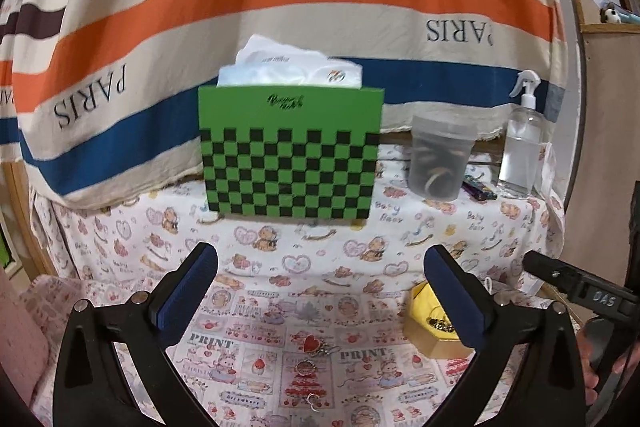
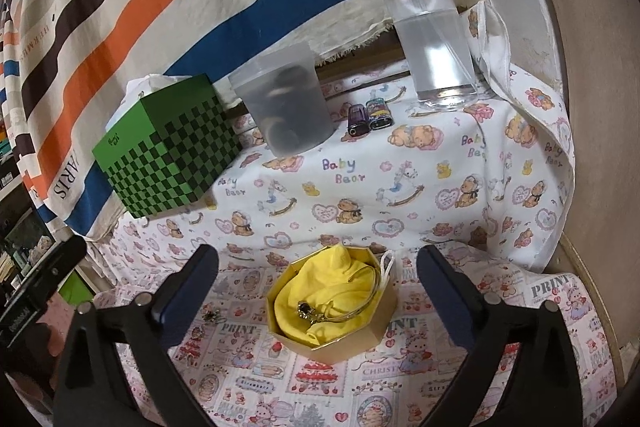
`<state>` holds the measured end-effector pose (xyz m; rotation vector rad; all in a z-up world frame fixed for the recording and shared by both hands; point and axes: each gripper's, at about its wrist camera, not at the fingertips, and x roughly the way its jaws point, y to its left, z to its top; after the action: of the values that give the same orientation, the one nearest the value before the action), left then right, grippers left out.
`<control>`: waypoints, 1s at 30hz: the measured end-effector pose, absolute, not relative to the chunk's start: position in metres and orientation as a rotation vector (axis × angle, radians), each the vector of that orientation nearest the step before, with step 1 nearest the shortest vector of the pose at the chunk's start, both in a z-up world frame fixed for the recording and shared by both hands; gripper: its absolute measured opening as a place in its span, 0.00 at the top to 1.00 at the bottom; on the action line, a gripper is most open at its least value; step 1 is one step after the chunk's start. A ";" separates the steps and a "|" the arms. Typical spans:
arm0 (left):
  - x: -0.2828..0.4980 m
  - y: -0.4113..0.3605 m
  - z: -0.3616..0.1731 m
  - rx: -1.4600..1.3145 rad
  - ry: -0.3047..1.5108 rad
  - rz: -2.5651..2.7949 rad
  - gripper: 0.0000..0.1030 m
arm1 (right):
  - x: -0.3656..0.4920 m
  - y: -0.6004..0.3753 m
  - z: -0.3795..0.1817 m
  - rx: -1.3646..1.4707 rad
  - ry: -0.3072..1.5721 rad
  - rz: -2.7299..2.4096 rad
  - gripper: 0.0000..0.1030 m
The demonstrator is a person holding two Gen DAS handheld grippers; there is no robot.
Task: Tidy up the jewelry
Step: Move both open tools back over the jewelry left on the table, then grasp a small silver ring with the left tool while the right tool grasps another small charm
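Note:
A gold octagonal box (image 2: 352, 341) lined with yellow cloth (image 2: 324, 283) sits on the patterned tablecloth; inside lie a thin bangle (image 2: 370, 297) and a dark-stoned trinket (image 2: 306, 309). It also shows in the left wrist view (image 1: 424, 337). My right gripper (image 2: 318, 283) is open and empty, its jaws straddling the box from above. My left gripper (image 1: 320, 291) is open and empty over the cloth. A red heart brooch (image 1: 314, 343), a round piece (image 1: 301, 371) and a small ring (image 1: 313, 399) lie below it. Another small trinket (image 2: 212, 315) lies left of the box.
A green checkered tissue box (image 1: 290, 155) stands at the back. Beside it are a frosted plastic cup (image 1: 440, 157), a clear spray bottle (image 1: 522, 143) and two small lighters (image 2: 370, 115). A striped cloth hangs behind. A wooden wall (image 2: 592, 87) is on the right.

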<state>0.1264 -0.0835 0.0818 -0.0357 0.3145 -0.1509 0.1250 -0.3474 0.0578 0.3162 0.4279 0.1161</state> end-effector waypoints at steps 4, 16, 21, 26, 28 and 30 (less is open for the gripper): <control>0.140 -0.080 0.068 -0.032 0.355 -0.119 0.01 | 0.127 -0.342 0.056 0.290 0.431 0.115 0.00; 0.175 -0.080 0.018 0.016 0.575 -0.130 0.01 | 0.140 -0.332 0.040 0.231 0.491 0.058 0.00; 0.180 -0.084 0.005 0.015 0.654 -0.192 0.01 | 0.144 -0.328 0.034 0.208 0.517 0.040 0.00; 0.188 -0.080 -0.001 -0.034 0.721 -0.233 0.01 | 0.146 -0.325 0.031 0.185 0.529 0.025 0.00; 0.194 -0.080 -0.006 -0.036 0.755 -0.223 0.01 | 0.145 -0.325 0.032 0.182 0.526 0.020 0.00; 0.199 -0.078 -0.012 -0.059 0.789 -0.226 0.06 | 0.144 -0.327 0.033 0.183 0.524 0.016 0.00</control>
<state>0.1993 -0.0776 -0.0118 -0.0593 0.7891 -0.2257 0.1436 -0.3265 0.0325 0.1831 0.5239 0.0161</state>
